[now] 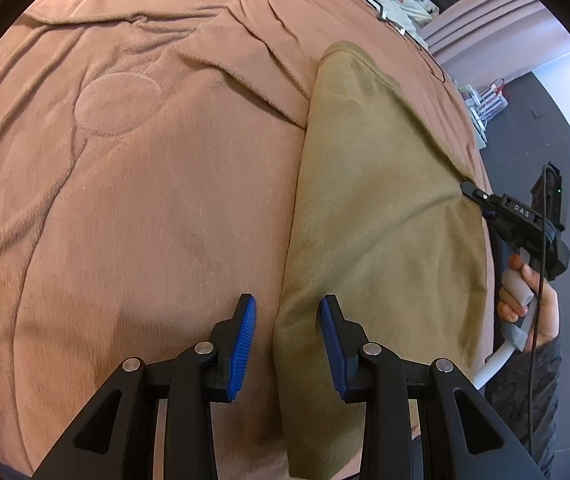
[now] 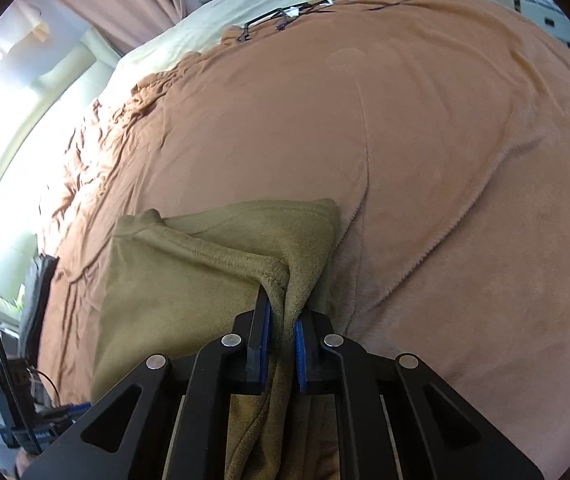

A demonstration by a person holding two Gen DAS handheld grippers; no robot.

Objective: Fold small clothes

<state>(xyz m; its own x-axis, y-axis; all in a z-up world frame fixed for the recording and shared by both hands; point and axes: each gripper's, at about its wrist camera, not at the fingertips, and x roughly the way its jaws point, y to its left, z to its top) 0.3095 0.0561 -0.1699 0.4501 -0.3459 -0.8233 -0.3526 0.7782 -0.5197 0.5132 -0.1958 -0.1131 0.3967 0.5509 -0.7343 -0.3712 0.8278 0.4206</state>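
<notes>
An olive fleece garment (image 1: 381, 208) lies folded lengthwise on the brown blanket (image 1: 145, 200) of a bed. My left gripper (image 1: 287, 320) is open low over the garment's near left edge, and that edge runs between the blue pads (image 1: 245, 340) without being pinched. At the right, my right gripper (image 1: 467, 189), held by a hand (image 1: 525, 296), pinches the garment's right edge. In the right wrist view the right gripper (image 2: 283, 320) is shut on a bunched fold of the olive garment (image 2: 181, 280), which lifts slightly toward the jaws.
Black cables and a thin frame (image 2: 285, 16) lie at the far end of the blanket, by pale bear-print bedding (image 2: 245, 0). A white rack (image 1: 485, 108) stands on the dark floor (image 1: 545, 128) beside the bed. The blanket (image 2: 445, 160) stretches wide and wrinkled.
</notes>
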